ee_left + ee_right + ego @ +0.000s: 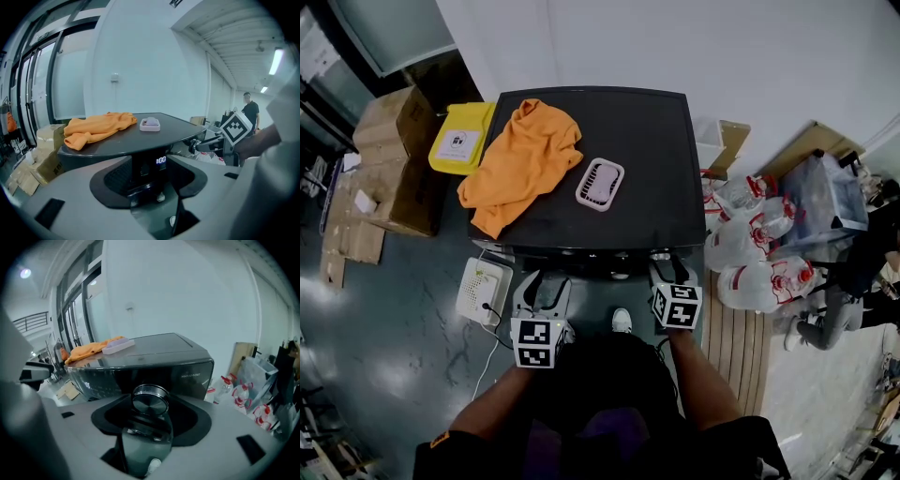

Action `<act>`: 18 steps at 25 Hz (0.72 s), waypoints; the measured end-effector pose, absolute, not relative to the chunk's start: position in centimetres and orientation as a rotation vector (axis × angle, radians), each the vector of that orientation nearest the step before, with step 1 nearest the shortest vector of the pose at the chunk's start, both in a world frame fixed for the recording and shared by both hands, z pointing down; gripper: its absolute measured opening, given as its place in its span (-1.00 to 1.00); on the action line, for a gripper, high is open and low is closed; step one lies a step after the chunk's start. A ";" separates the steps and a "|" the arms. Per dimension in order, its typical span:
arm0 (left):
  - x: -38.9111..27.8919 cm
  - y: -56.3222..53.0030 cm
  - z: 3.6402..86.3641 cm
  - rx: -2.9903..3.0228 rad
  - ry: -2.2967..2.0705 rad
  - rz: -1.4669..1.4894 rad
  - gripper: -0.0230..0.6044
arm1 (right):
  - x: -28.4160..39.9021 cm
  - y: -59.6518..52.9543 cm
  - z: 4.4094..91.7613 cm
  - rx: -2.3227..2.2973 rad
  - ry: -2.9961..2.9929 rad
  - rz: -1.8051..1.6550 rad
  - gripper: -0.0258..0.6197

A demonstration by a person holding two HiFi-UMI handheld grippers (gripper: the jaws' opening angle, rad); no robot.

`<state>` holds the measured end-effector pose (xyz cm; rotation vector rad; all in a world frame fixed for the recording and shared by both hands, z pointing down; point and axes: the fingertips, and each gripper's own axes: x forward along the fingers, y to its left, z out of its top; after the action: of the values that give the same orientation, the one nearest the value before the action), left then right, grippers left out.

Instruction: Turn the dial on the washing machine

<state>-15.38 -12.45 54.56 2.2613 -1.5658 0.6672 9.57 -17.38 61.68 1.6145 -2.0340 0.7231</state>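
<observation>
The washing machine point(628, 159) is a dark, flat-topped box just ahead of me. Its round silver dial point(150, 400) sits on the front panel point(187, 373). My right gripper point(151, 416) stands open around the dial, one jaw on each side with a gap to both. In the head view the right gripper point(667, 272) is at the machine's front right corner. My left gripper point(149, 180) is open and empty, facing the front panel's lit display point(161, 160). From above, the left gripper point(542, 281) is seen at the front left.
An orange cloth point(520, 159) and a pink slotted dish point(600, 183) lie on the machine's top. Cardboard boxes point(394, 159) and a yellow container point(461, 139) stand to the left, a white box point(483, 289) on the floor. Red-capped bottles point(750, 253) and a person point(839, 300) are at the right.
</observation>
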 end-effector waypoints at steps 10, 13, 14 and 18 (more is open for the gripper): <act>-14.8 -12.4 54.3 2.281 -1.555 0.676 -0.22 | 8.6 -17.0 60.6 1.551 -1.918 0.387 -0.03; -15.0 -12.3 54.3 2.280 -1.560 0.679 -0.22 | 7.9 -16.9 60.8 1.503 -1.859 0.252 -0.01; -15.0 -12.2 54.2 2.280 -1.561 0.682 -0.22 | 7.8 -16.9 61.0 1.495 -1.845 0.230 0.00; -15.4 -12.2 54.1 2.275 -1.571 0.689 -0.22 | 7.9 -17.0 61.3 1.485 -1.811 0.202 0.00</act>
<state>-15.36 -12.19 54.10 2.2745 -1.5705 0.6885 7.92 -17.00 61.34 1.4849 -1.8106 0.2021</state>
